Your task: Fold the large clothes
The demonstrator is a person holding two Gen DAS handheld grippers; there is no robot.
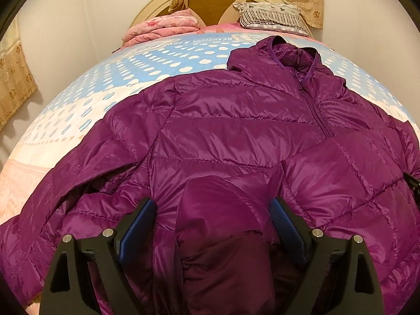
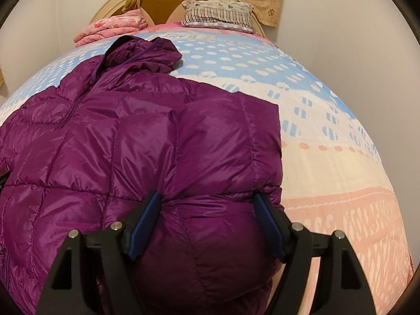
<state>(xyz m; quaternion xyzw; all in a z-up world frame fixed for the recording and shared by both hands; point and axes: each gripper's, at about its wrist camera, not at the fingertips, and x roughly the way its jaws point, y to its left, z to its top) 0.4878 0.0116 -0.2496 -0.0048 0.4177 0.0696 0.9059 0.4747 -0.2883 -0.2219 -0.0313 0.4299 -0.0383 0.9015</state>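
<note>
A purple quilted puffer jacket (image 1: 223, 120) lies front up on the bed, zip closed, its hood (image 1: 283, 55) toward the headboard. My left gripper (image 1: 212, 207) stands open low over the jacket's hem, with a raised fold of purple fabric (image 1: 223, 223) loose between its blue pads (image 1: 141, 220). One sleeve (image 1: 65, 183) stretches out to the lower left. In the right wrist view the jacket (image 2: 105, 136) has its other sleeve (image 2: 225, 126) folded in over the body. My right gripper (image 2: 207, 202) is open, its jaws straddling a puffy bulge of the hem.
The bed sheet (image 1: 131, 78) is blue, white and pink with dots. A folded pink blanket (image 1: 162, 26) and a striped pillow (image 1: 270, 15) lie by the cream headboard (image 1: 210, 2). A beige curtain (image 1: 15, 86) hangs at the left. Bare sheet (image 2: 328, 157) lies right of the jacket.
</note>
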